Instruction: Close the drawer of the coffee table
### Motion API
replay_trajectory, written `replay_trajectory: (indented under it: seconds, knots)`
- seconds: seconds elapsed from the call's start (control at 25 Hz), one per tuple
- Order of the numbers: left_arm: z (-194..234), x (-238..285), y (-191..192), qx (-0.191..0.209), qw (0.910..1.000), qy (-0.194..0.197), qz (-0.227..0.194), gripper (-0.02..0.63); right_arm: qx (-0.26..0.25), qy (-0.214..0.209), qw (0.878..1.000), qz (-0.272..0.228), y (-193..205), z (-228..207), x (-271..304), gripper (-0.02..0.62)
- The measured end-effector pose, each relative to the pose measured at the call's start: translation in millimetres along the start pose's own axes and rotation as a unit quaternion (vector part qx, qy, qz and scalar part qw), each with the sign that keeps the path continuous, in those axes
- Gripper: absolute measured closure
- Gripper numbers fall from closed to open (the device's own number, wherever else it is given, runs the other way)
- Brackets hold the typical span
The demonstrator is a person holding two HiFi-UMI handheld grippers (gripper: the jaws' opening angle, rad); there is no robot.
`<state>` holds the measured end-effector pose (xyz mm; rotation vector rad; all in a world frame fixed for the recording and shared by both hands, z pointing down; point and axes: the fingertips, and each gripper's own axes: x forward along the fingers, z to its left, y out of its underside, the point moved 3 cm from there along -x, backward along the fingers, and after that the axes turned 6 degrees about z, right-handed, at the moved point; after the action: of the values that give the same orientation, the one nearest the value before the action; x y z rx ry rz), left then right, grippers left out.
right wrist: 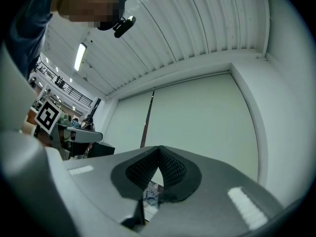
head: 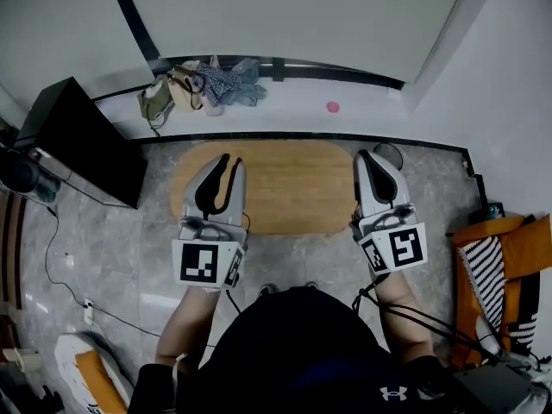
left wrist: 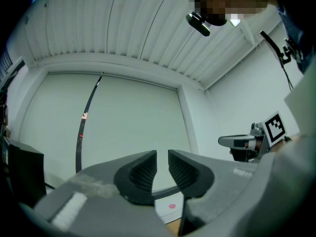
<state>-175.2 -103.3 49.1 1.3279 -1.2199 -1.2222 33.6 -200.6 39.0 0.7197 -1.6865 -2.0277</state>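
The coffee table (head: 293, 188) is a rounded wooden top seen from straight above; no drawer shows in any view. My left gripper (head: 226, 162) hangs over the table's left end, its jaws a little apart with nothing between them (left wrist: 162, 163). Over the table's right end my right gripper (head: 367, 156) has its jaws pressed together and empty (right wrist: 159, 156). Both point slightly upward at a pale wall. Each gripper view catches the other gripper at its edge: the right gripper (left wrist: 243, 142) and the left gripper (right wrist: 74, 135).
A black cabinet (head: 86, 141) stands left of the table. Bags and clothes (head: 203, 84) lie by the far wall, with a pink spot (head: 333, 106) on the floor nearby. An orange seat with striped cloth (head: 500, 266) is at the right. Cables (head: 78, 291) trail at the left.
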Motion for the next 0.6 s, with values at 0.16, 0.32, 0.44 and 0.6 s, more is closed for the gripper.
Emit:
replay_trajectory:
  seconds: [0.16,0.32,0.44,0.6]
  knots:
    - [-1.4,-1.3,0.6,0.0,1.0,-0.001,0.002,0.526,0.002,-0.003,1.0,0.001,0.0,0.4,-1.9,0.594]
    - [-4.3,0.7,1.5,-0.001,1.0,-0.002,0.005,0.526,0.004,-0.003,1.0,0.002,0.7,-3.3,-3.2,0.594]
    - [-5.6,1.7,1.9,0.0,1.0,-0.002,0.007,0.526,0.006,-0.004,1.0,0.003,2.0,-5.1,-3.2,0.594]
    - [-7.8,1.1,2.2,0.0,1.0,0.0,0.008,0.526,0.01,-0.004,1.0,0.004,3.1,-5.7,-4.5,0.594]
